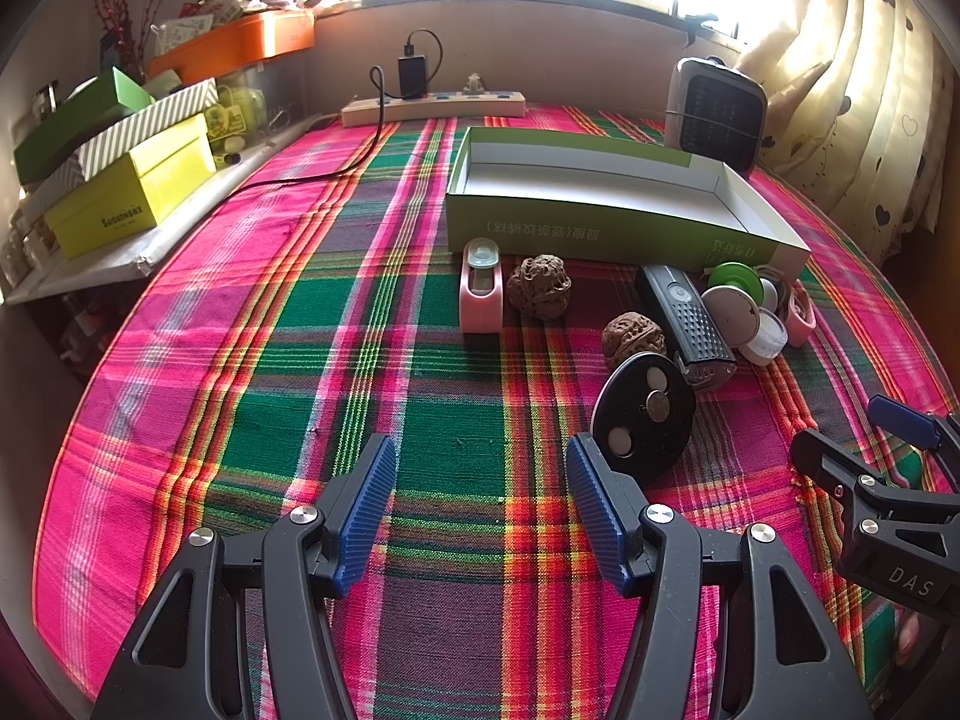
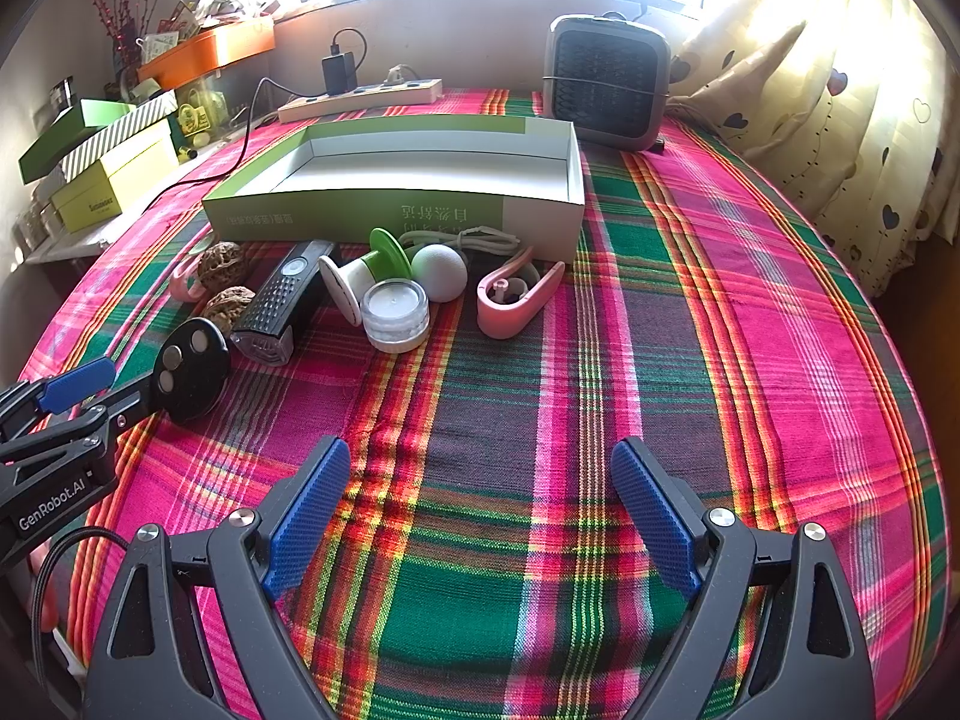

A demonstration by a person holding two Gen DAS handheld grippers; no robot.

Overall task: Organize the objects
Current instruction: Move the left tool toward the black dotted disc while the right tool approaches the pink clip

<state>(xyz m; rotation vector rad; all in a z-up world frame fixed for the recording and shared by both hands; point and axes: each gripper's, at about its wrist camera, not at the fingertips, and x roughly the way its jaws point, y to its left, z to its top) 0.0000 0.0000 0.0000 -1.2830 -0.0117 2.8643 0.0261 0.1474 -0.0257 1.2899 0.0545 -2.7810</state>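
Presently both sets of fingers stood spread wide and held nothing. The left gripper (image 1: 480, 507) hovered low over the plaid tablecloth (image 1: 360, 360), its inner finger just short of a black disc (image 1: 645, 414) carrying round metal inserts. The right gripper (image 2: 480, 516) hung over bare cloth, well apart from any object; its neighbour showed at the left edge of that view, near the same disc (image 2: 192, 369).

The objects to be organized lay clustered on the table against the near wall of an open, empty green-and-white cardboard box (image 2: 420, 180), judged to be the intended receptacle. From the left wrist view these were a pink dispenser (image 1: 480, 294), two walnuts (image 1: 538, 286) (image 1: 633, 339) and a black bicycle-type light (image 1: 690, 324). The right wrist view added a green-and-white spool (image 2: 366, 273), a clear lidded jar (image 2: 396, 312), a white ball (image 2: 439, 272), a pink clip-shaped item (image 2: 516, 300) and a coiled white cord (image 2: 474, 237) touching the box wall.

The disc was judged the likeliest first pick for the left fingers, being nearest. The close packing of the cluster could hinder a clean grip, and the box wall would have to be cleared on lifting. A power strip (image 2: 360, 99) with charger, a small heater (image 2: 606, 84) and stacked boxes (image 1: 120, 180) stood beyond, not obstructing.
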